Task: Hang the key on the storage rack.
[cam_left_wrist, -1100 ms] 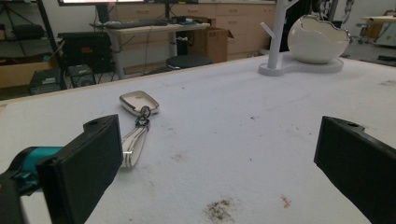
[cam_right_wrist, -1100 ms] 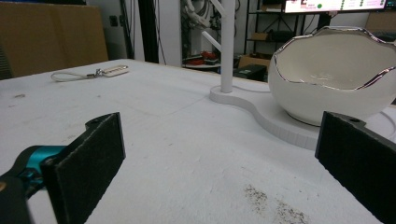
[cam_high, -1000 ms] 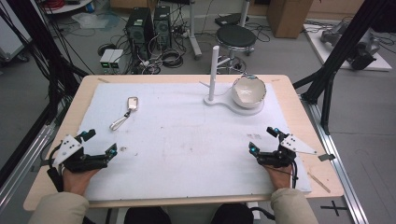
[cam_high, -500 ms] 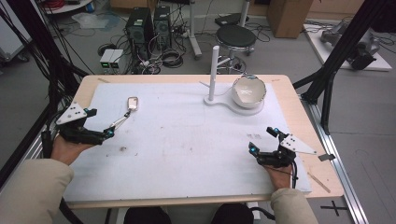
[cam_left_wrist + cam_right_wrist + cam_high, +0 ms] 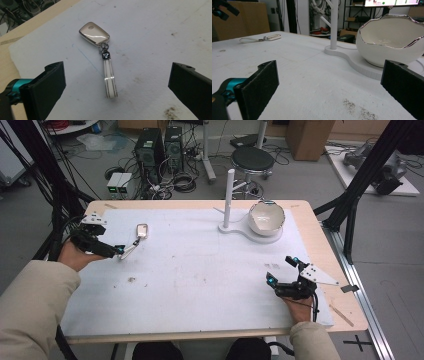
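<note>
The right gripper [image 5: 282, 271] rests low on the white mat [image 5: 200, 270], nearest to the person, with its jaws spread wide and nothing between them. Farther on, to the left of the egg-shaped bowl [image 5: 266, 218] across the mat, the left gripper [image 5: 120, 251] hangs over the key fob's strap [image 5: 109, 78], jaws also wide apart. The key fob [image 5: 94, 34] lies flat just beyond it.
</note>
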`<act>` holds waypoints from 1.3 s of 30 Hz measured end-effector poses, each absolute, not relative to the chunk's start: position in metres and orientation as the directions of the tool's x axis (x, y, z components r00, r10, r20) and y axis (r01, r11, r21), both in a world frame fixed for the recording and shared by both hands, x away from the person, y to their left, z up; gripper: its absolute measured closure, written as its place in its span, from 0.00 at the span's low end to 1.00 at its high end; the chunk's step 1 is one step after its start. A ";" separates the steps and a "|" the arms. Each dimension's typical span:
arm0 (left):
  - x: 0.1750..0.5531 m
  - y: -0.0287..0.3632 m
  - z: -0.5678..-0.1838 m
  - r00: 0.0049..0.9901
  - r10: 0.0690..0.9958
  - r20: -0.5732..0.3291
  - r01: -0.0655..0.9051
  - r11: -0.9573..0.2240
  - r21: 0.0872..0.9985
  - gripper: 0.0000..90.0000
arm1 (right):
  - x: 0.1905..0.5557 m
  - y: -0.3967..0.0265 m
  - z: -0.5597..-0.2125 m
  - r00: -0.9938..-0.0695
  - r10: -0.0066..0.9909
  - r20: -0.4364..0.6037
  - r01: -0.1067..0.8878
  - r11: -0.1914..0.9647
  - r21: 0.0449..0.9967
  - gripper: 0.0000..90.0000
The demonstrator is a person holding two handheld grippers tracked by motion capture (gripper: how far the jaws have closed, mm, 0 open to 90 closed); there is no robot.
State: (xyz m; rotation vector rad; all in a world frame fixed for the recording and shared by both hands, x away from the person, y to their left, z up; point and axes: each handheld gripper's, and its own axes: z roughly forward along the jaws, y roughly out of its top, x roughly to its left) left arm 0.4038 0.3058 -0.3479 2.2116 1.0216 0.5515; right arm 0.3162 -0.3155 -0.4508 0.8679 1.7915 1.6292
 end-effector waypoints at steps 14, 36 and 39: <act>0.435 0.293 -0.371 0.586 0.804 0.101 0.654 -0.543 0.527 0.02 | 0.316 -0.314 -0.451 -0.633 0.774 0.015 0.098 0.060 0.993 0.01; 0.448 0.284 -0.397 0.553 0.828 0.096 0.752 -0.545 0.371 0.37 | 0.316 -0.314 -0.451 -0.629 0.777 0.016 0.099 0.060 0.993 0.01; 0.449 0.284 -0.398 0.554 0.827 0.096 0.752 -0.547 0.369 0.41 | 0.316 -0.314 -0.451 -0.628 0.778 0.015 0.099 0.060 0.993 0.01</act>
